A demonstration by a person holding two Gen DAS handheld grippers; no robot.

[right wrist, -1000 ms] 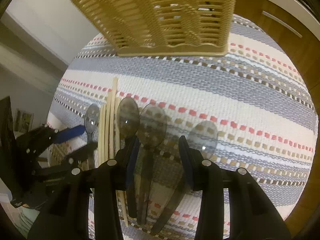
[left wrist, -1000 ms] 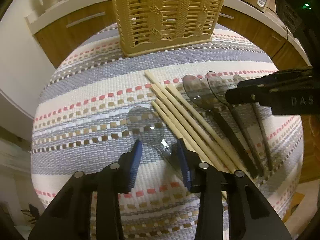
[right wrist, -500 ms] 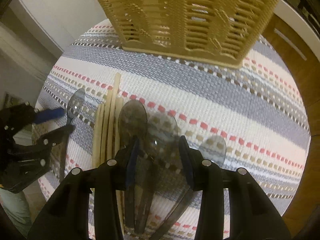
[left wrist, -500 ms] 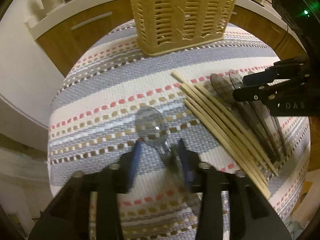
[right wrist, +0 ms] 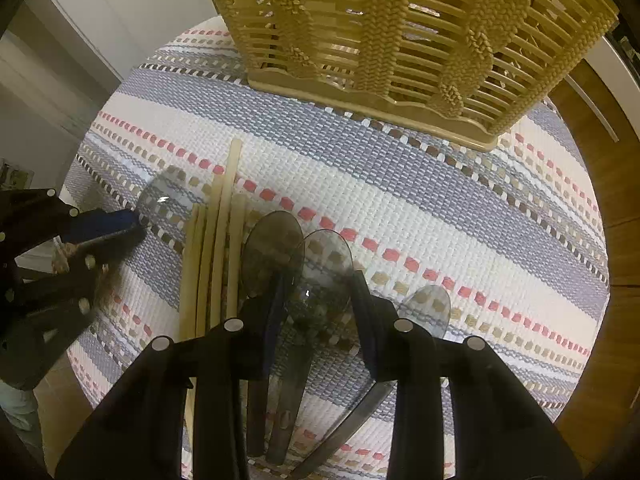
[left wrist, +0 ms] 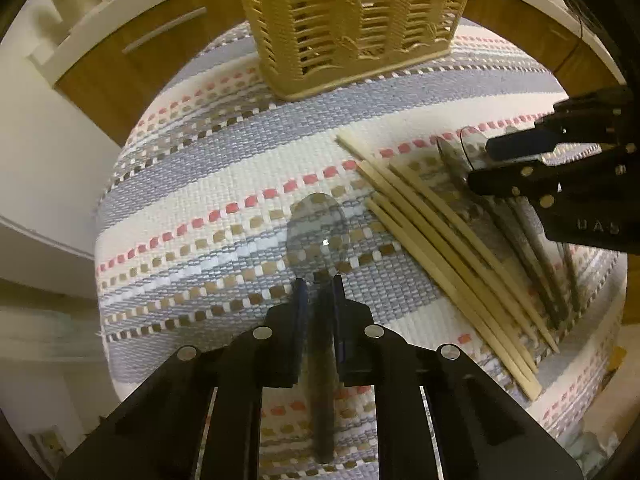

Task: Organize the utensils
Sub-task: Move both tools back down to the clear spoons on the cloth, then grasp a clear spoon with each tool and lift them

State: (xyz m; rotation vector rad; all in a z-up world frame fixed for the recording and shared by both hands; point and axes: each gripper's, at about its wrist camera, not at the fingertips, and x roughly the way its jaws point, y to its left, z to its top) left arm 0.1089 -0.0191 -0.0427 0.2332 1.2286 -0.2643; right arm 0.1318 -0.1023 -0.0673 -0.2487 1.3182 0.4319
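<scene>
A clear grey spoon [left wrist: 318, 232] lies on the striped mat, apart from the chopsticks [left wrist: 440, 248]. My left gripper [left wrist: 320, 284] is closing, and its pads pinch the spoon's neck just behind the bowl. In the right wrist view three more grey spoons lie side by side beside the chopsticks [right wrist: 216, 260]. My right gripper [right wrist: 318, 292] straddles the middle spoon [right wrist: 326, 268]; its jaws are closing but a sliver of room shows at each pad. The left spoon [right wrist: 272, 252] and the right spoon [right wrist: 426, 308] lie just outside its fingers. The tan woven basket [right wrist: 400, 40] stands at the mat's far side.
The striped mat [left wrist: 200, 200] covers the table, whose edge drops off at the left and near sides. Wooden cabinet fronts [left wrist: 132, 64] under a white counter stand behind the basket [left wrist: 352, 28]. The right gripper [left wrist: 480, 164] reaches in from the right in the left wrist view.
My left gripper slid the clear spoon left, away from the chopsticks, and narrowed onto its neck. My right gripper moved over the middle spoon, nearer the basket, and its jaws drew in.
</scene>
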